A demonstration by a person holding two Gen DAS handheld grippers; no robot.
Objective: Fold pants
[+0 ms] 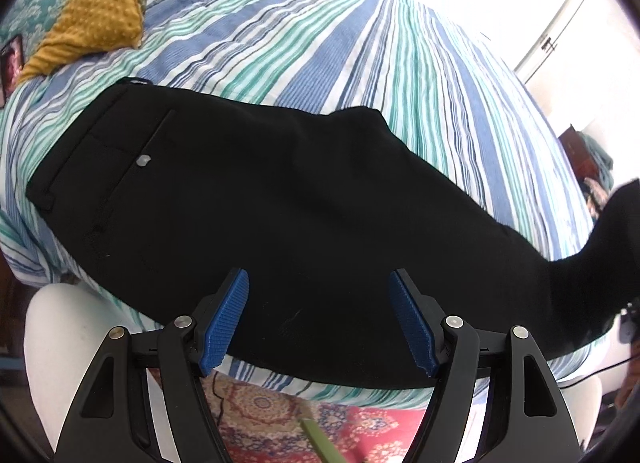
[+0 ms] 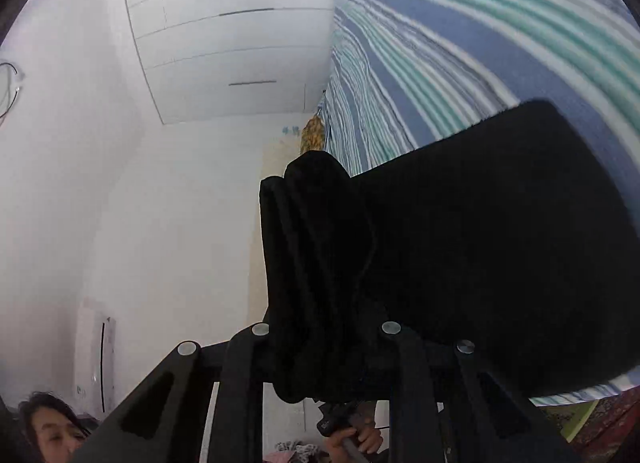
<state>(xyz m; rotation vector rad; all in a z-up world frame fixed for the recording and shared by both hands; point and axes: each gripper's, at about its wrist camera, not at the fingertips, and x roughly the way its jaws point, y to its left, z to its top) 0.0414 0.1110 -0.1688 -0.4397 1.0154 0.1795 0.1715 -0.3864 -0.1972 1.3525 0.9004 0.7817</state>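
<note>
Black pants [image 1: 260,203] lie across a striped bedspread [image 1: 360,43], waistband and back pocket at the left, legs running right. My left gripper [image 1: 319,315] is open with blue pads [image 1: 226,323], hovering over the pants' near edge and holding nothing. The leg end rises off the bed at the far right [image 1: 608,231]. In the right wrist view my right gripper [image 2: 324,343] is shut on the bunched leg end of the pants [image 2: 320,263], lifted above the bed; its fingertips are hidden by the cloth.
A mustard knit blanket [image 1: 100,11] and patterned pillows lie at the bed's far left. A red patterned rug [image 1: 300,419] covers the floor below the bed edge. White wardrobe doors [image 2: 224,31] and a person's face [image 2: 52,431] show in the right wrist view.
</note>
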